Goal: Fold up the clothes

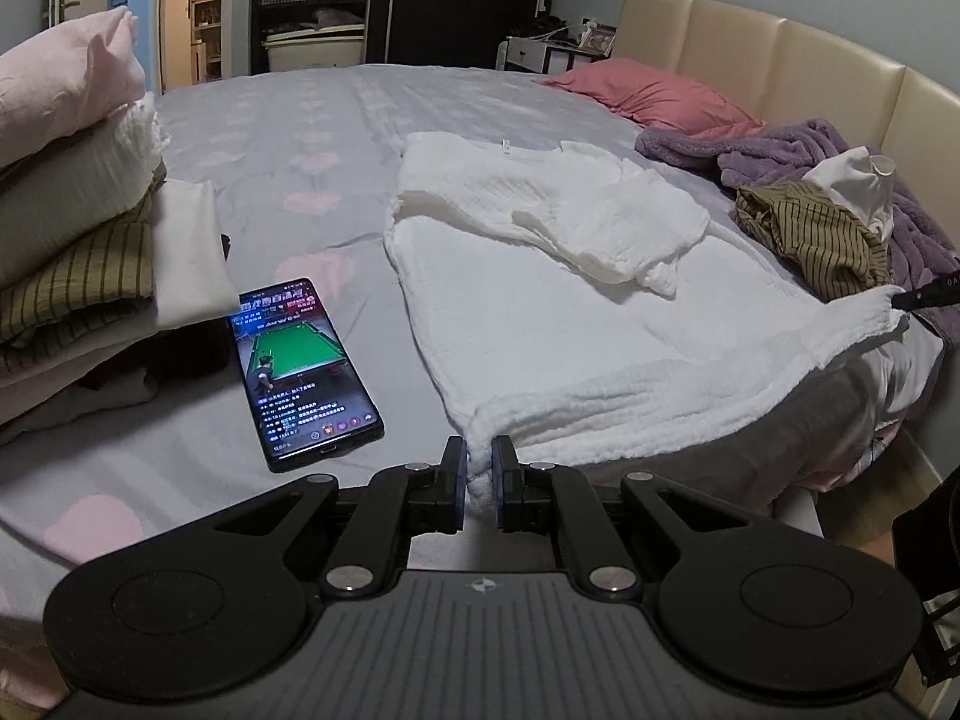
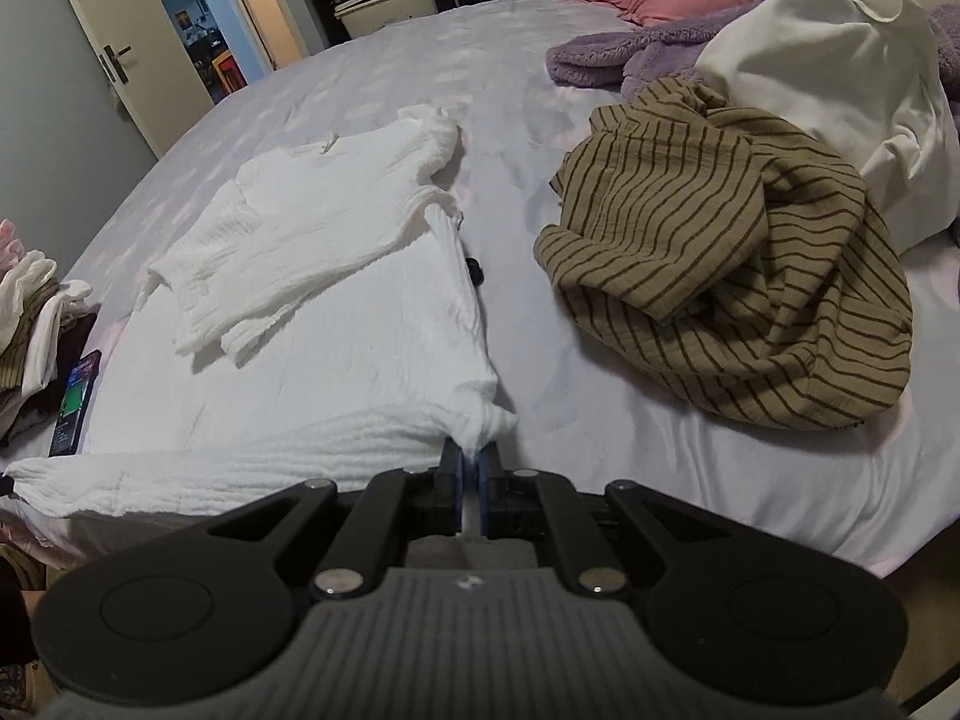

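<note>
Two hem corners of white shirt [image 1: 600, 324], collar far.

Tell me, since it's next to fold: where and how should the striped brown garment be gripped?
The striped brown garment lies crumpled, no hem or corner clearly exposed. Probably best: pinch the raised fold at its near-left edge, coming from the bare sheet side, then shake it out.

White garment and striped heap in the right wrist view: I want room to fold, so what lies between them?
In the right wrist view, only bare bed sheet separates the white garment from the striped garment, apart from a small dark object at the white garment's edge.
</note>
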`<state>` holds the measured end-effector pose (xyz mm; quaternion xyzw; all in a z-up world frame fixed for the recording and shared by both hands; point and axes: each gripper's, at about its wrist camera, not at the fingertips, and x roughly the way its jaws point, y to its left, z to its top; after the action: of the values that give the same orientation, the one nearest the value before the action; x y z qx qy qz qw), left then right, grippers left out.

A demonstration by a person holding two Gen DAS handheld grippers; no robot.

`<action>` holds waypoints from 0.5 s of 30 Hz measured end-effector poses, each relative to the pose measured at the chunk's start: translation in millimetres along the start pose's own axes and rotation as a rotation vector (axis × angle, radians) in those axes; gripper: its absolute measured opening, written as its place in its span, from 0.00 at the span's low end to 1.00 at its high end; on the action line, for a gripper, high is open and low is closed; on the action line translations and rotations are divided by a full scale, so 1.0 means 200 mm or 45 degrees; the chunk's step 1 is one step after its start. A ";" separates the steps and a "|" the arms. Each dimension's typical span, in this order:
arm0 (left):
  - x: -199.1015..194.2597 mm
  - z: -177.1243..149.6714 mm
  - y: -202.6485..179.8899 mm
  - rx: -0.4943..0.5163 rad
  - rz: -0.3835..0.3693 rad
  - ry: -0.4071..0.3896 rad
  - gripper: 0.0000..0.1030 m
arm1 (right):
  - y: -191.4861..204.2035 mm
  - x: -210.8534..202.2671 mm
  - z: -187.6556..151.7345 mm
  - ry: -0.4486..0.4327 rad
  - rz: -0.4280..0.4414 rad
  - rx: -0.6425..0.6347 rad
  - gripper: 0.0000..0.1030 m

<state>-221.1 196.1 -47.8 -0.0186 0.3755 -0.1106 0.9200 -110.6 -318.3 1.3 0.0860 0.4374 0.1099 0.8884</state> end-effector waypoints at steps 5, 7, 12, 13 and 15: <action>0.00 -0.02 0.01 -0.002 -0.001 0.013 0.06 | 0.00 0.02 -0.01 0.026 -0.005 -0.007 0.06; -0.01 -0.02 0.01 -0.002 -0.002 0.019 0.06 | 0.00 0.02 -0.01 0.044 -0.007 -0.003 0.06; 0.00 -0.02 0.00 0.000 -0.006 0.026 0.06 | 0.00 0.03 -0.02 0.062 -0.011 -0.007 0.06; 0.00 -0.02 0.00 0.001 -0.006 0.027 0.06 | 0.00 0.03 -0.02 0.063 -0.011 -0.008 0.06; 0.00 -0.03 0.00 0.001 -0.007 0.030 0.06 | 0.01 0.03 -0.03 0.064 -0.012 -0.009 0.06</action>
<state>-224.7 196.6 -51.9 -0.0178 0.3864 -0.1135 0.9152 -111.6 -315.5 -5.7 0.0779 0.4596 0.1094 0.8779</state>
